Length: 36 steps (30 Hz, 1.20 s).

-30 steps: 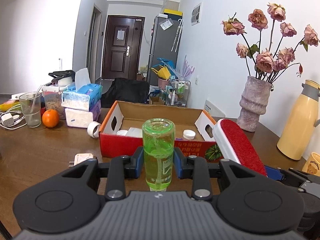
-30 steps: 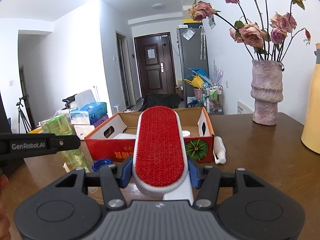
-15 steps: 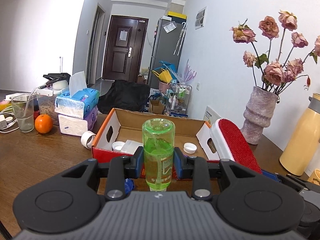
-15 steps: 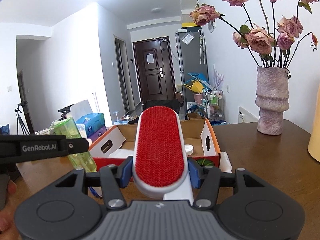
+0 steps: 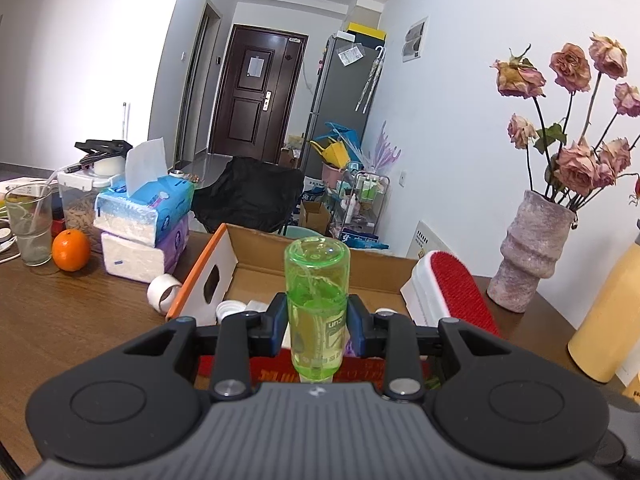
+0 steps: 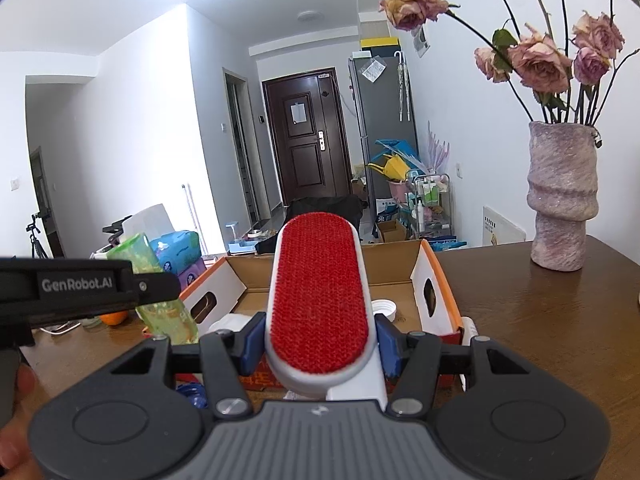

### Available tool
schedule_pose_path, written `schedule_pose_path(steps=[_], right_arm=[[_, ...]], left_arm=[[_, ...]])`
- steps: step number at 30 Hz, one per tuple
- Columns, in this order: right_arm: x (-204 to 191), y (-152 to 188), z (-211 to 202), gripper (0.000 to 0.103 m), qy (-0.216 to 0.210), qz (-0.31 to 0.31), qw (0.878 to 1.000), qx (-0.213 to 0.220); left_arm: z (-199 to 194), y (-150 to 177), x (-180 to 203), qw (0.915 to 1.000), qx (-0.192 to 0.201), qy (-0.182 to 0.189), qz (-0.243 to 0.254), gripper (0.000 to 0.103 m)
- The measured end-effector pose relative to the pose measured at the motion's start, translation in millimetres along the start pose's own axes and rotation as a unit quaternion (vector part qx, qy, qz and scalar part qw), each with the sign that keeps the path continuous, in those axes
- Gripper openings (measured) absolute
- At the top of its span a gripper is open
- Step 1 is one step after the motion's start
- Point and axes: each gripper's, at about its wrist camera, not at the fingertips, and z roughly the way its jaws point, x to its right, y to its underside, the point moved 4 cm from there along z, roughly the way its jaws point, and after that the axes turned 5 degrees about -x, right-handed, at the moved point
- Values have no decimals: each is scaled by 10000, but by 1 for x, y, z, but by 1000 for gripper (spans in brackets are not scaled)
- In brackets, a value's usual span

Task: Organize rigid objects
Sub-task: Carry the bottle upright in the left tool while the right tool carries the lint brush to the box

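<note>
My left gripper (image 5: 317,326) is shut on a green transparent bottle (image 5: 317,280), held bottom-up just in front of an open cardboard box (image 5: 240,256) with orange-red walls. My right gripper (image 6: 320,340) is shut on a white lint brush with a red pad (image 6: 319,292), its tip over the near wall of the same box (image 6: 434,280). In the right wrist view the green bottle (image 6: 160,312) and the left gripper body (image 6: 80,284) show at the left. The lint brush (image 5: 452,284) appears at the right of the left wrist view. White lids (image 6: 384,306) lie inside the box.
Tissue packs (image 5: 144,216), an orange (image 5: 71,250), a glass (image 5: 28,224) and a tape roll (image 5: 162,292) sit on the wooden table (image 5: 80,328) left of the box. A vase with dried roses (image 6: 560,200) and a yellow jug (image 5: 608,320) stand to the right. A blue cap (image 6: 192,394) lies before the box.
Both grippers have moved forward toward the box, so it looms larger and closer; its red front wall now drops behind the gripper bodies. Both grips are unchanged.
</note>
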Motion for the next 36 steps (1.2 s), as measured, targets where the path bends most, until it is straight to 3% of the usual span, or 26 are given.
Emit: schedule_pose_path(steps=[19, 36], right_arm=[[6, -37, 63, 55, 30, 26, 10000, 76], [0, -47, 108, 55, 124, -173, 9998, 19]], left_arm=[[54, -38, -5, 9998, 113, -69, -123, 32], [112, -58, -15, 9996, -19, -235, -164, 32]])
